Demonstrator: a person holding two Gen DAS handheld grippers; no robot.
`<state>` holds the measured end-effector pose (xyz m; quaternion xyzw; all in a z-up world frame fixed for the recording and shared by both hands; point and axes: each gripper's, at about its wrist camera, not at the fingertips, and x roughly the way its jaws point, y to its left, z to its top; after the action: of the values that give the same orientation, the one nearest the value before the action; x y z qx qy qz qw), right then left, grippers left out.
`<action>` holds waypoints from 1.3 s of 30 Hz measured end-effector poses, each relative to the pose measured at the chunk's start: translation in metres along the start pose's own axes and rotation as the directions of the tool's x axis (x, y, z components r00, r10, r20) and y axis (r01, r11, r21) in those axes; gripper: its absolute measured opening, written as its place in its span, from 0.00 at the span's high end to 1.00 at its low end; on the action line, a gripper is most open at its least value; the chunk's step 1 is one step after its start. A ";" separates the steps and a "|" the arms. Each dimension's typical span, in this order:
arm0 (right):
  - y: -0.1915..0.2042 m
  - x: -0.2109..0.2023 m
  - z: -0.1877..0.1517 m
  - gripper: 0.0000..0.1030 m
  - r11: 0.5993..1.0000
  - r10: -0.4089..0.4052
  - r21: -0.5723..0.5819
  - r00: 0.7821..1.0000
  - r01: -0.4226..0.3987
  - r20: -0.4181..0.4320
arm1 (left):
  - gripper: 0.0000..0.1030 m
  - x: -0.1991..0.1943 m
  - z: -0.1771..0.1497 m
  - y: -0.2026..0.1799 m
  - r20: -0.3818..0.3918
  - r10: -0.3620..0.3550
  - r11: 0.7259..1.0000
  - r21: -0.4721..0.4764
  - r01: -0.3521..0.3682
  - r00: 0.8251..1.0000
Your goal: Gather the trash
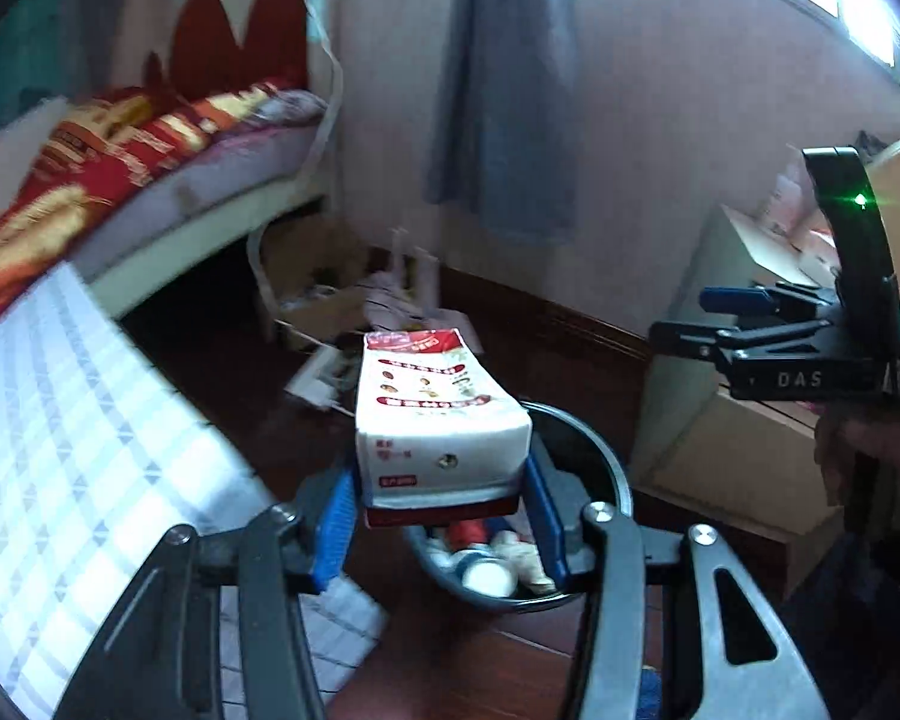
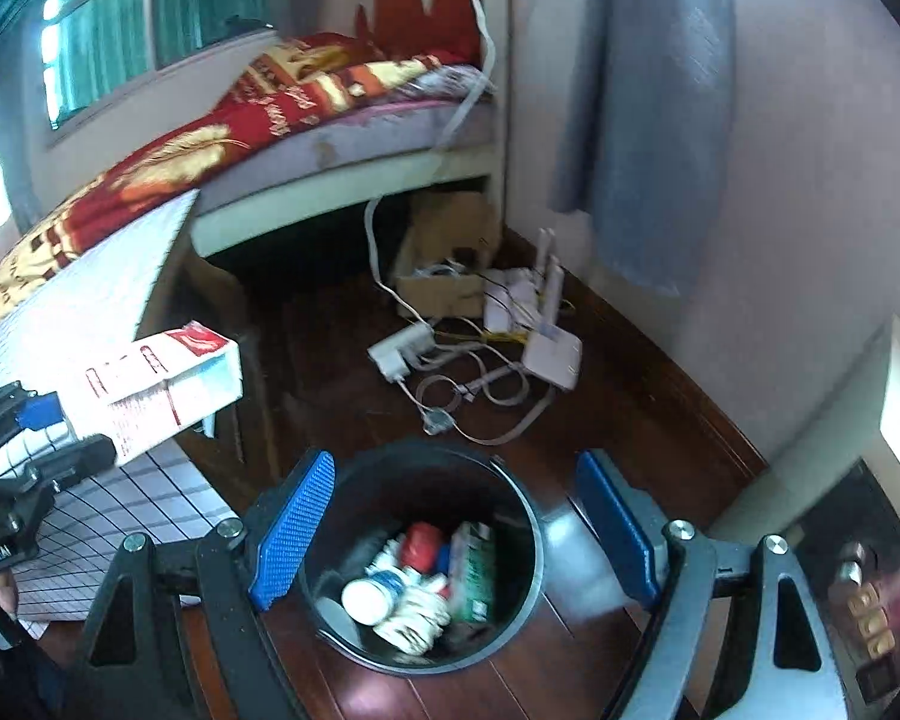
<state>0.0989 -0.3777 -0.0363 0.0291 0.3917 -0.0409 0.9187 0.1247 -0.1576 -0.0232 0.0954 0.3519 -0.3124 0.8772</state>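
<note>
My left gripper (image 1: 441, 510) is shut on a white and red carton (image 1: 444, 420), its blue pads pressing both sides. The carton sticks out forward, above the near rim of a black trash bin (image 1: 606, 462) on the floor. In the right wrist view the carton (image 2: 162, 384) and left gripper (image 2: 66, 432) are at the left, beside the bin (image 2: 528, 516) and higher than it. My right gripper (image 2: 456, 510) stands open above the bin with nothing between its fingers. It also shows at the right of the left wrist view, right gripper (image 1: 684, 318). The bin holds a white bottle (image 2: 369, 597), a red can and other trash.
A white checked tabletop (image 2: 90, 294) stands left of the bin. Behind it is a bed (image 2: 306, 114) with a red blanket. White routers (image 2: 549, 348), a power strip and cables lie on the wooden floor near a cardboard box (image 2: 444, 240). A light cabinet (image 1: 720, 420) stands at the right.
</note>
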 end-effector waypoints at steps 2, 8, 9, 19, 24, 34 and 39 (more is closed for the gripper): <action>-0.011 0.000 -0.005 0.18 1.000 -0.003 0.020 1.000 0.003 -0.008 | 0.50 0.009 -0.001 -0.007 -0.016 -0.016 1.000 0.004 0.016 1.000; -0.025 0.011 -0.026 0.18 1.000 -0.019 0.016 0.998 0.020 -0.056 | 0.50 0.048 -0.010 -0.016 -0.094 -0.061 0.998 -0.039 0.058 0.994; -0.027 0.015 -0.030 0.18 1.000 -0.018 0.016 0.997 0.019 -0.070 | 0.49 0.056 -0.012 -0.019 -0.106 -0.067 0.997 -0.046 0.063 0.992; -0.013 0.045 -0.059 0.00 1.000 0.013 -0.019 0.977 -0.018 -0.214 | 0.00 0.037 -0.036 -0.004 -0.090 0.184 0.975 -0.108 -0.193 0.979; 0.025 0.035 -0.056 0.00 0.994 0.023 -0.099 0.985 -0.041 -0.173 | 0.00 0.000 -0.045 0.021 -0.059 0.270 0.950 -0.149 -0.276 0.961; 0.091 -0.011 -0.038 0.00 0.982 0.047 -0.175 0.994 -0.064 -0.098 | 0.00 -0.051 -0.059 0.038 -0.035 0.341 0.918 -0.205 -0.340 0.940; 0.109 -0.041 -0.036 0.00 0.985 0.058 -0.158 0.996 -0.069 -0.068 | 0.00 -0.081 -0.066 0.041 -0.019 0.373 0.903 -0.225 -0.367 0.928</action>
<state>0.0554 -0.2644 -0.0294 -0.0312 0.4215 0.0210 0.9060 0.0687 -0.0608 -0.0189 0.0569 0.3497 -0.0997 0.9298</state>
